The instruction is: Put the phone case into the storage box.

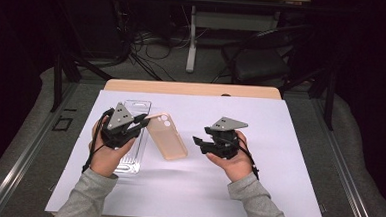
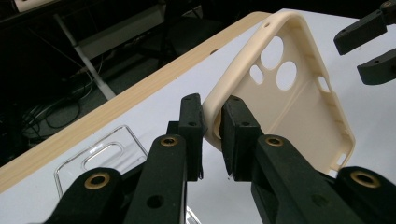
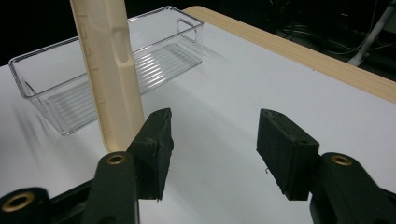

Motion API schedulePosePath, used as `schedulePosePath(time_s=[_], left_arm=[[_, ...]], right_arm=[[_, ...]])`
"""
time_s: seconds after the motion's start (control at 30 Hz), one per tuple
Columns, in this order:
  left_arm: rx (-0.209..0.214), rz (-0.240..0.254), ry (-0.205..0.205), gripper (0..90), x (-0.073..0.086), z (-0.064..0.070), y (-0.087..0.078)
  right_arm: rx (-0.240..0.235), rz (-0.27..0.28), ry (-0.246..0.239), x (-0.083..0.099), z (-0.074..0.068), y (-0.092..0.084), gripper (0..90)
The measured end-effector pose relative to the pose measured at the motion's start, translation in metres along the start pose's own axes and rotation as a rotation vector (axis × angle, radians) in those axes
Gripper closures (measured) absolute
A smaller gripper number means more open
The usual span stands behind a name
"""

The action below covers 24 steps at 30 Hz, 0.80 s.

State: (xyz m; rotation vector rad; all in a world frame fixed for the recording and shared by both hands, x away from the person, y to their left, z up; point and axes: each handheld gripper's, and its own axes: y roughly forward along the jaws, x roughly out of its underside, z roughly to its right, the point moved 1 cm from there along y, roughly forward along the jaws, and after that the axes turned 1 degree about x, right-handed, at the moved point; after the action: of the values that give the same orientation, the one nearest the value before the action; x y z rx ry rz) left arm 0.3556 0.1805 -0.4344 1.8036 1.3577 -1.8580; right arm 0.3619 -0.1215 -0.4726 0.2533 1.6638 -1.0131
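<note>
Table [image 1: 296, 194]: white sheet over a wooden top, the wood showing along the far edge. It carries everything listed below.

Clear tray [image 1: 131, 158]: a long transparent plastic bin with ribbed floor and handle cut-outs, lying on the sheet under and behind your left hand. In the right gripper view it sits empty behind the case.

Phone case [image 1: 167, 136]: beige, soft-looking, with camera openings near its upper end. It is lifted off the sheet and tilted, just beside the tray on its right, between your two hands. Its open inner side faces the left gripper view.

Left gripper [image 2: 211, 123]: your left hand holds it over the tray. Its jaws are clamped on the case's side wall near the camera corner, one pad inside the wall and one outside.

Right gripper [image 3: 212, 140]: your right hand holds it low over the sheet, right of the case. Its jaws stand apart with nothing between them; the left pad sits just beside the case's lower edge.
</note>
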Motion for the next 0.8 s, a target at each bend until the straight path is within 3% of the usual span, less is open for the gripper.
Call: schedulePosePath(time_s=[0.13,0.47,0.8], left_arm=[[-0.005,0.003,0.003,79.2,0.0,-0.001,0.0],[-0.017,0.006,0.004,79.2,0.001,-0.004,-0.001],[-0.017,0.008,0.004,79.2,0.002,-0.005,0.0]], right_arm=[[0.0,-0.021,0.028,0.001,0.002,0.001,41.5],[0.03,-0.029,0.014,0.003,0.009,0.002,30.0],[0.036,-0.043,0.045,0.004,0.013,0.002,21.4]])
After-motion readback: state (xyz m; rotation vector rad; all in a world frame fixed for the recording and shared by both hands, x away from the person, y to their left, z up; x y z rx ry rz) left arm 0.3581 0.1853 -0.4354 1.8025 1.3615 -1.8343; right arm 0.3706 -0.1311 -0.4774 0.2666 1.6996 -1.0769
